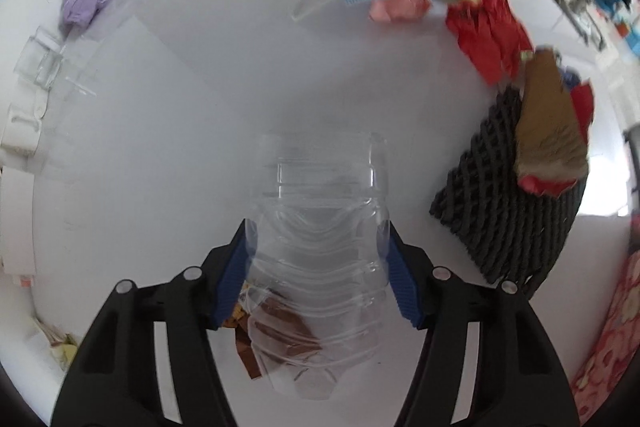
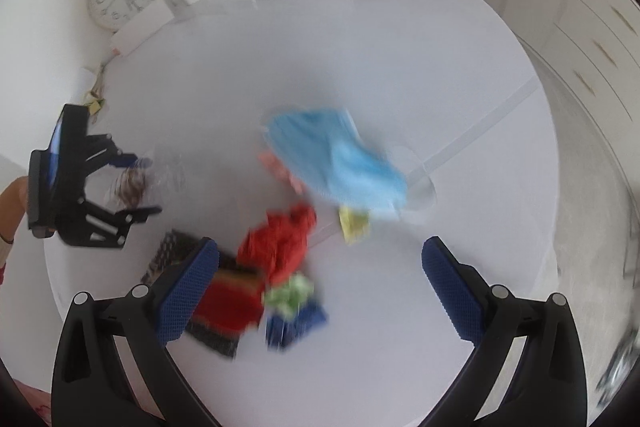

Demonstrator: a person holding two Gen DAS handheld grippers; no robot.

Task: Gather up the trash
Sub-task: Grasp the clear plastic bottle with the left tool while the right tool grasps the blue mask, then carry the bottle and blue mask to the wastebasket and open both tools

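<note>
Blue pads of the left tool (image 1: 318,267) press on both sides of a clear plastic bottle (image 1: 324,247), low in the middle of the left view. It looks empty, light, slippery and easy to squash, so a gentle hold around its ribbed middle seems best. Some brown scraps (image 1: 276,327) lie under it on the white table (image 1: 180,147). At the right edge, a dark woven basket (image 1: 508,211) already holds brown and red paper. The right tool (image 2: 320,287) is wide apart and holds nothing, above a blue mask (image 2: 340,163) and red paper (image 2: 280,243).
</note>
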